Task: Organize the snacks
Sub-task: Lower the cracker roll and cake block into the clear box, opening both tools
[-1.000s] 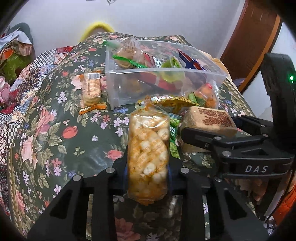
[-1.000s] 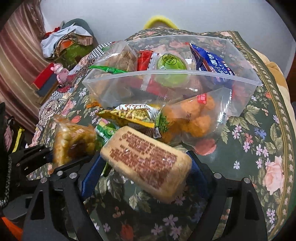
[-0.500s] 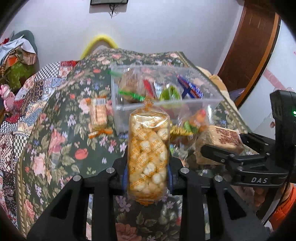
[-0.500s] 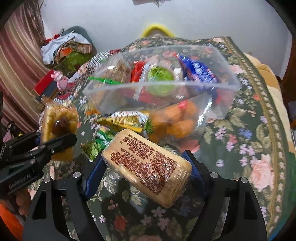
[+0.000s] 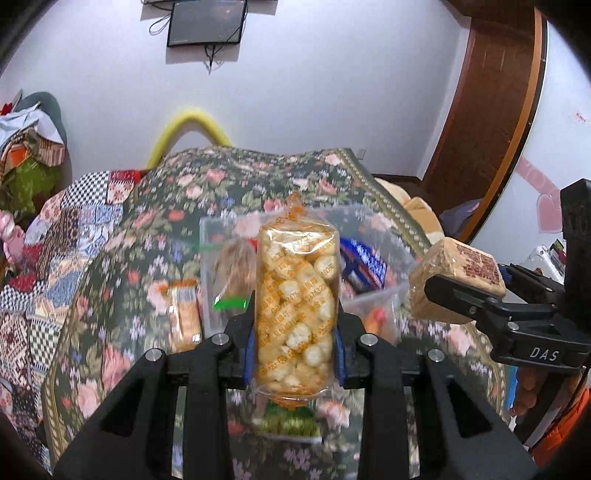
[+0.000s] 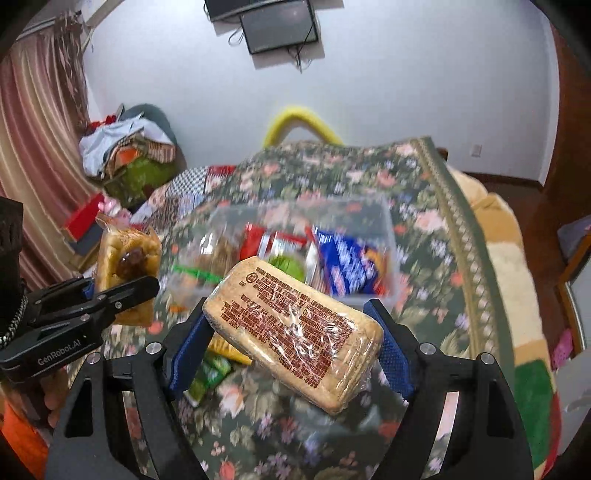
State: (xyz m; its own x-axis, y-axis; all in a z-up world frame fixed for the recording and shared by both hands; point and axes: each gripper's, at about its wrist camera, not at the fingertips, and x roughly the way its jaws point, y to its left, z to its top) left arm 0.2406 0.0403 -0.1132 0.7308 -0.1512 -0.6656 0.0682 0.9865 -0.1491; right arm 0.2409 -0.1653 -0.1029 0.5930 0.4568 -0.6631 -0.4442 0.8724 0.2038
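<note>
My left gripper [image 5: 295,347] is shut on a clear packet of puffed corn snacks [image 5: 297,306], held upright above the floral cloth. It also shows in the right wrist view [image 6: 125,273]. My right gripper [image 6: 291,343] is shut on a wrapped tan biscuit block with red print [image 6: 295,332], held tilted in the air; it also shows in the left wrist view [image 5: 458,284]. A clear plastic snack box [image 6: 388,236] lies ahead and below both, holding a blue packet [image 6: 347,266], red packets and a green cup. Motion blurs the table.
A biscuit packet [image 5: 183,314] lies on the floral cloth [image 5: 110,295] left of the box. Green and yellow packets [image 6: 210,369] lie below my right gripper. Piled clothes [image 6: 125,147] at the left, a wall screen [image 5: 207,22], a wooden door [image 5: 491,110] at the right.
Both grippers have risen with their snacks. The box and table have dropped lower and farther in both views, and the wall and screen have come into view.
</note>
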